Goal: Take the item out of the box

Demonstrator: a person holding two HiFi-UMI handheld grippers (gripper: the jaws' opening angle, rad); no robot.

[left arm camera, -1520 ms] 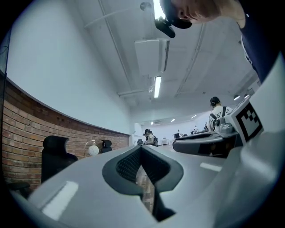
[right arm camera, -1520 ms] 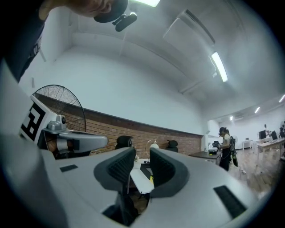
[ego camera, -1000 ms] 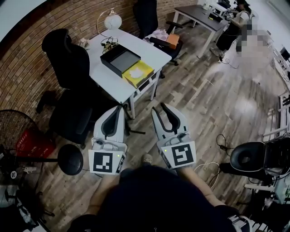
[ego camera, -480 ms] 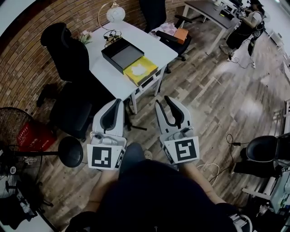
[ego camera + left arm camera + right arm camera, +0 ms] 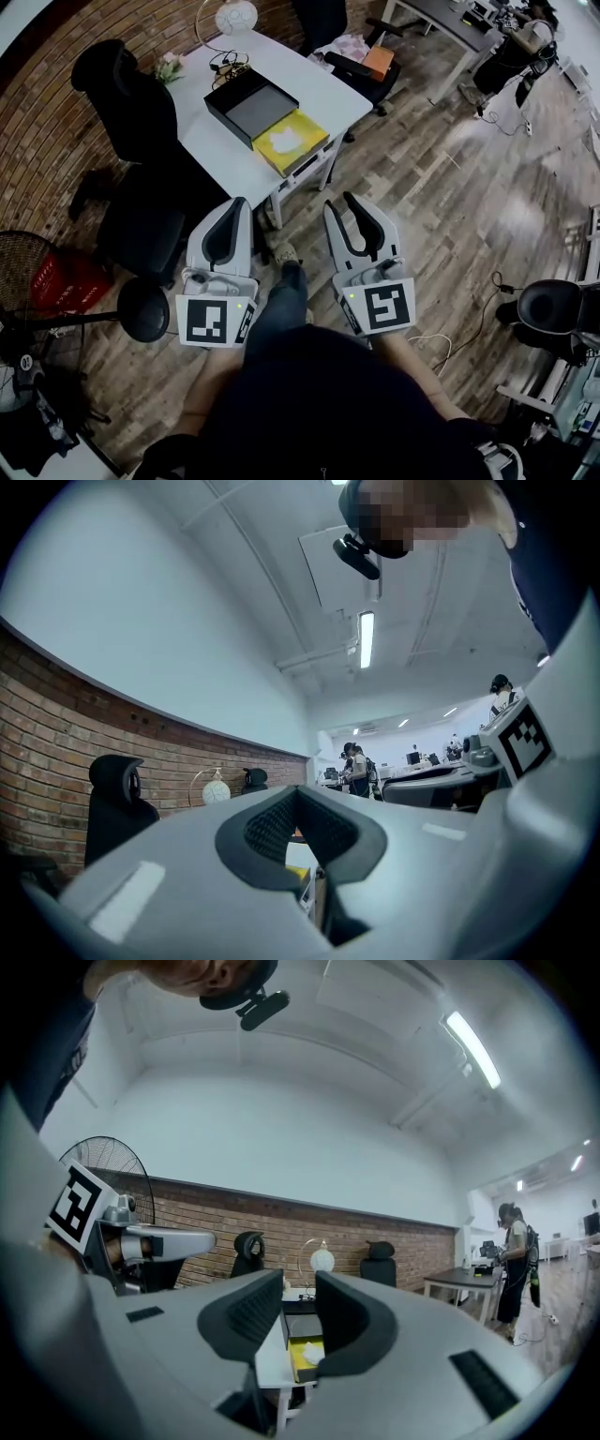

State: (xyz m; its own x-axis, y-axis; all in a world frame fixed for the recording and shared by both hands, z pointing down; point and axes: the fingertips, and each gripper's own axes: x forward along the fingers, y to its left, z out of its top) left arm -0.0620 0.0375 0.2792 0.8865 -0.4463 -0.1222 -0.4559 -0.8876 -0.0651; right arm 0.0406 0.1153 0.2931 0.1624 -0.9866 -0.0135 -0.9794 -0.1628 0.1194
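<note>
A white table (image 5: 314, 89) stands ahead of me. On it lies a shallow black box (image 5: 253, 105) with a grey inside, and beside it, at the table's near edge, a yellow box (image 5: 292, 142) with a crumpled white item (image 5: 281, 141) inside. Both grippers hang over the wooden floor, well short of the table. My left gripper (image 5: 240, 202) has its tips together and holds nothing. My right gripper (image 5: 343, 201) is open and empty. In the right gripper view the yellow box (image 5: 305, 1354) shows through the gap between the pads of my right gripper (image 5: 298, 1302).
Black office chairs (image 5: 122, 89) stand left of the table, another (image 5: 141, 234) near my left gripper. A globe lamp (image 5: 234, 17) sits at the table's far end. A fan and red crate (image 5: 70, 281) are at the left, a round black base (image 5: 142, 309) beside them. People work at far desks (image 5: 525, 37).
I have stepped toward the table, so it lies a little nearer and lower in view; a foot now shows between the grippers. Neither gripper's jaws have changed.
</note>
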